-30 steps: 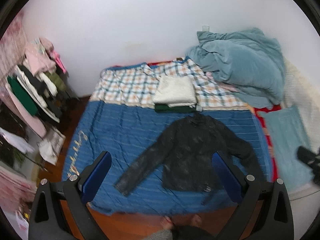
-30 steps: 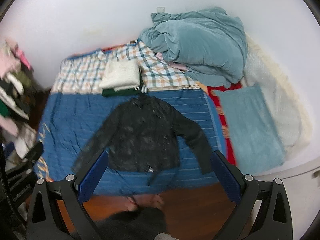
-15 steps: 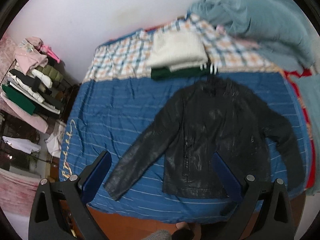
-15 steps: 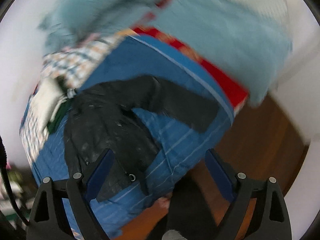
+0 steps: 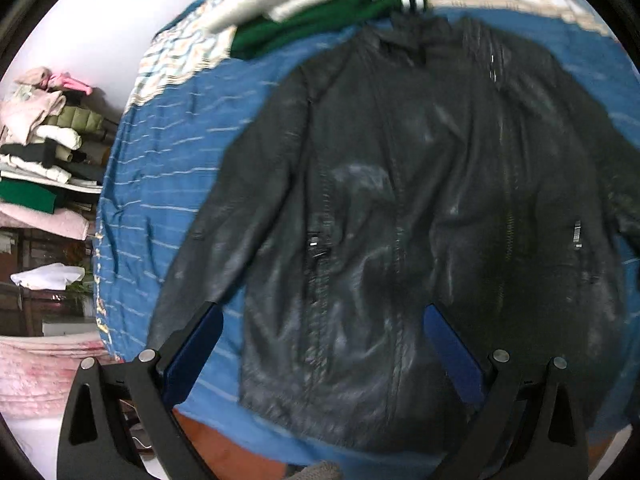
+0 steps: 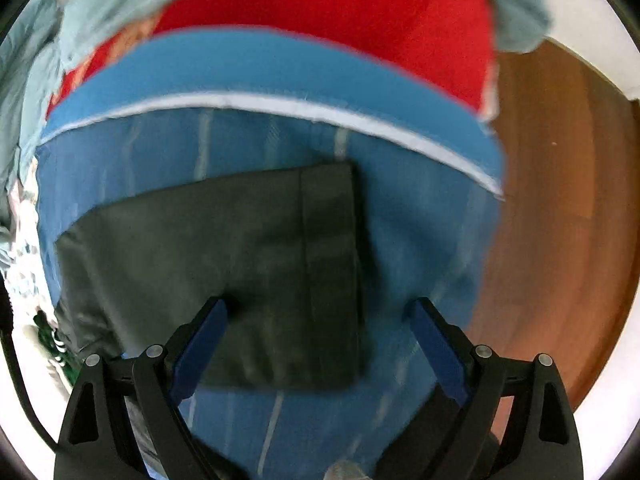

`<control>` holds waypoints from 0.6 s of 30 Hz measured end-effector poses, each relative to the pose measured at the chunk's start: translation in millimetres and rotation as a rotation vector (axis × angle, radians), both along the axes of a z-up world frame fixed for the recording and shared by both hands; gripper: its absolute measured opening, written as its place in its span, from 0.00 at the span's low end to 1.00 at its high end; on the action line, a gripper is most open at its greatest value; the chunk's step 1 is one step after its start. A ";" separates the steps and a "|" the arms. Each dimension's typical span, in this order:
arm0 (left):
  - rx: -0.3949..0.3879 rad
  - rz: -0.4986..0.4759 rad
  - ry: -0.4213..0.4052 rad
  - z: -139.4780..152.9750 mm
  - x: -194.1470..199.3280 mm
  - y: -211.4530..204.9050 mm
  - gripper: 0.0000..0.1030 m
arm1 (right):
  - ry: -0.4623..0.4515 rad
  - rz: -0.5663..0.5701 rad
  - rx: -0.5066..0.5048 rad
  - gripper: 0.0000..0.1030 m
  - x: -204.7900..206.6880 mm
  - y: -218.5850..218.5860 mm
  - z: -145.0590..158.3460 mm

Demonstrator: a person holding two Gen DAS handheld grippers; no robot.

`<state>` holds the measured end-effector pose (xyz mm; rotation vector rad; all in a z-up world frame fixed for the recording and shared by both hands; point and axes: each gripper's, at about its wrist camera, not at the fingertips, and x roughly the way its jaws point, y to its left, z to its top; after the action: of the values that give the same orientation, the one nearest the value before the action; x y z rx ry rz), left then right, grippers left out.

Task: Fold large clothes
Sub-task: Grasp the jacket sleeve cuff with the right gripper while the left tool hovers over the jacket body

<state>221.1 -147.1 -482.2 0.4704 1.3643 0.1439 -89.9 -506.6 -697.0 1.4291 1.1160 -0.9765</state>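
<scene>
Black leather jacket point(image 5: 400, 200) lies flat on the blue bedspread point(image 5: 160, 184). Left tool point(image 5: 320, 344) wide open above its hem; right tool point(image 6: 318, 340) wide open over a sleeve cuff point(image 6: 328, 264), gripping nothing.

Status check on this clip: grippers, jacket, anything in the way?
Both grippers, left and right, jaws open, empty. Black jacket flat, unfolded, right over its sleeve cuff. Nothing blocking.

Glossy, creased black leather-look jacket point(image 5: 400, 220) on matt blue striped cloth bedspread point(image 5: 160, 184); smooth wooden floor point(image 6: 560, 200).
</scene>
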 end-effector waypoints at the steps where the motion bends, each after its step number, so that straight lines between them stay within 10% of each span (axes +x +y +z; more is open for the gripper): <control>1: 0.002 -0.011 0.005 -12.8 2.2 -3.7 1.00 | -0.005 0.002 -0.003 0.91 1.6 1.4 -2.9; 3: 0.007 -0.026 0.009 -25.9 8.8 -12.8 1.00 | 0.000 0.009 -0.023 0.80 4.4 8.6 -0.2; 6: -0.004 -0.058 -0.009 -36.7 11.8 -19.5 1.00 | 0.113 0.087 -0.115 0.29 11.6 26.9 20.7; 9: -0.011 -0.092 -0.029 -42.3 13.5 -24.5 1.00 | 0.144 0.069 -0.165 0.05 -2.7 43.6 39.2; 18: -0.074 -0.082 -0.020 -42.7 11.8 -4.7 1.00 | -0.120 0.108 -0.286 0.01 -3.5 54.1 115.8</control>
<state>232.9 -151.8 -524.9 0.4606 1.3236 0.0303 -93.4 -452.5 -581.2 1.1681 0.9153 -0.9201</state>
